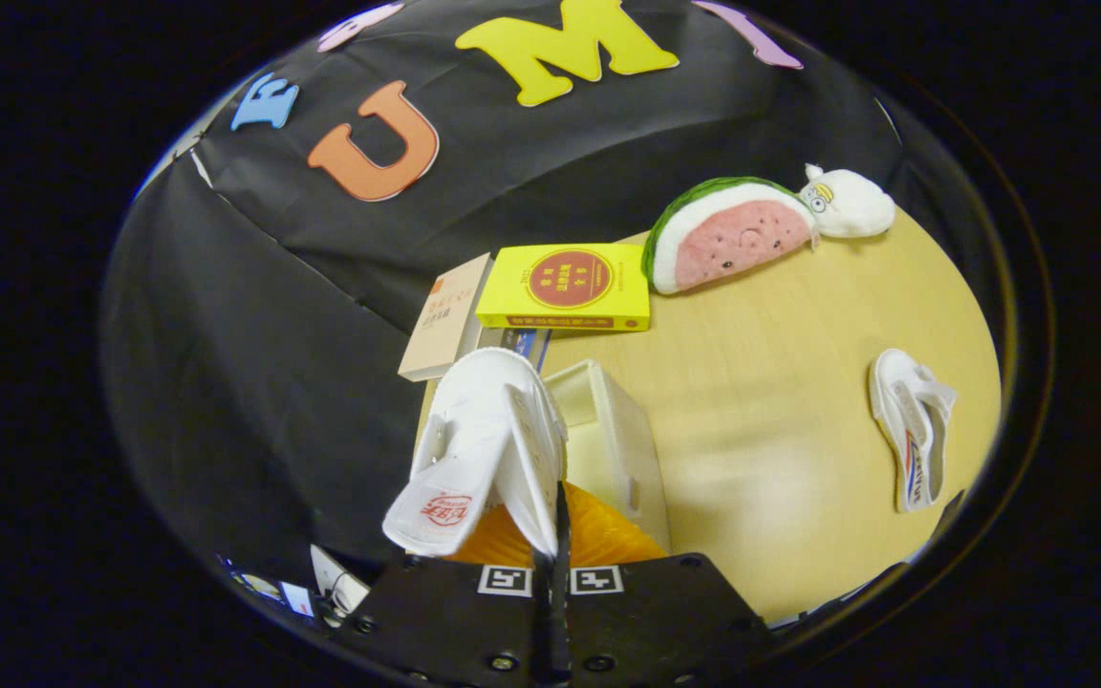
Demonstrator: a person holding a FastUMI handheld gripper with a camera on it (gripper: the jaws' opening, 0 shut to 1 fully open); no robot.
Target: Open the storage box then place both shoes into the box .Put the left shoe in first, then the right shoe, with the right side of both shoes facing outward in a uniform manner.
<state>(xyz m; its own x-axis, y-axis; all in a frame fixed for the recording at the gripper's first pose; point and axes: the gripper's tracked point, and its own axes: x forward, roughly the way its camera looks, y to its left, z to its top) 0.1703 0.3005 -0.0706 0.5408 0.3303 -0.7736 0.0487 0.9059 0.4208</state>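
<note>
Right then, the jaws (550, 535) were nipped nearly together on the thin upper edge of one white shoe (484, 449), held aloft with its sole turned to nine o'clock and its long axis running away toward twelve. The open storage box (613, 435) sat just at one o'clock of that shoe, mouth up, on the bench (780, 459). The second shoe (914, 430) lay well apart at three o'clock, lengthwise toward twelve. A short shift toward one o'clock, by my reckoning, would drop the held shoe in.
</note>
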